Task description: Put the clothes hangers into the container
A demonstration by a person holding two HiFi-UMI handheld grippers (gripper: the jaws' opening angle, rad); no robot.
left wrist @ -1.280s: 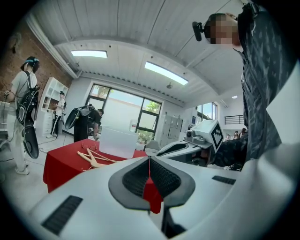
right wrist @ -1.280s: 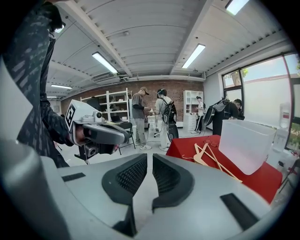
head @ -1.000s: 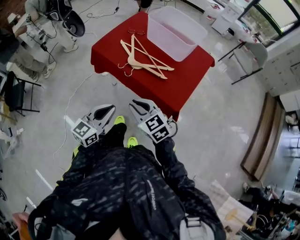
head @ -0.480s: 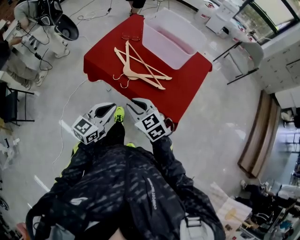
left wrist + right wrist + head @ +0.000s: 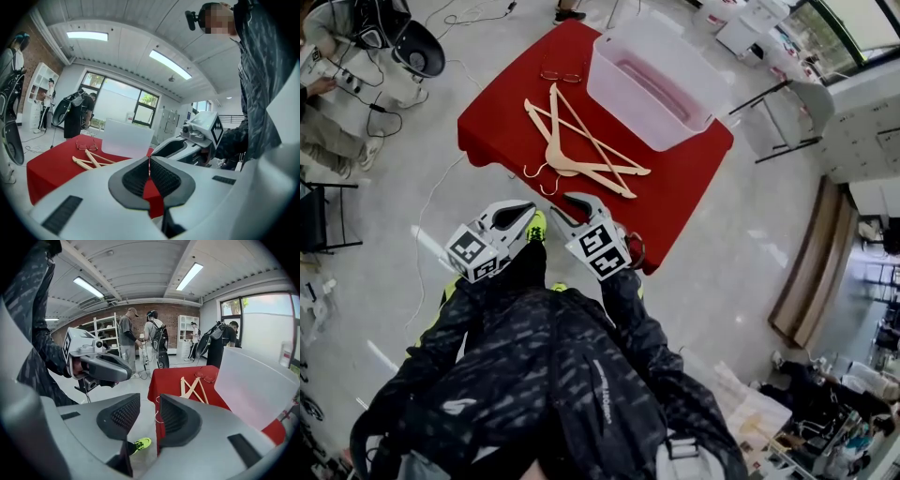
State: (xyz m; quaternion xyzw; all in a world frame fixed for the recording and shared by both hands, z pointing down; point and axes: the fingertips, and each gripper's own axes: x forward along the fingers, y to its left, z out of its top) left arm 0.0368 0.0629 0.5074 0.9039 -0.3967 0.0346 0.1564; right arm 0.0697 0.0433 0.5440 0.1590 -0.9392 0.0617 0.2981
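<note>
Several pale wooden hangers (image 5: 581, 150) lie crossed on the red-covered table (image 5: 684, 183), left of the translucent plastic container (image 5: 652, 80). Both grippers hover in front of my body, short of the table's near edge and well away from the hangers. My left gripper (image 5: 523, 210) is shut with nothing in it; in the left gripper view its pads (image 5: 149, 161) meet. My right gripper (image 5: 572, 200) is opening, and the gap between its jaws (image 5: 150, 411) holds nothing. The hangers (image 5: 193, 387) and the container (image 5: 253, 385) lie ahead of it.
A pair of glasses (image 5: 551, 74) lies at the table's far side next to the container. People with equipment stand at the left (image 5: 328, 56). Cables (image 5: 441, 202) trail over the floor. A folding chair (image 5: 323, 216) stands at the left, and a white chair (image 5: 811, 108) at the upper right.
The table and hangers have drawn closer to both grippers as the person stepped forward. Both grippers stay side by side in front of the torso.
</note>
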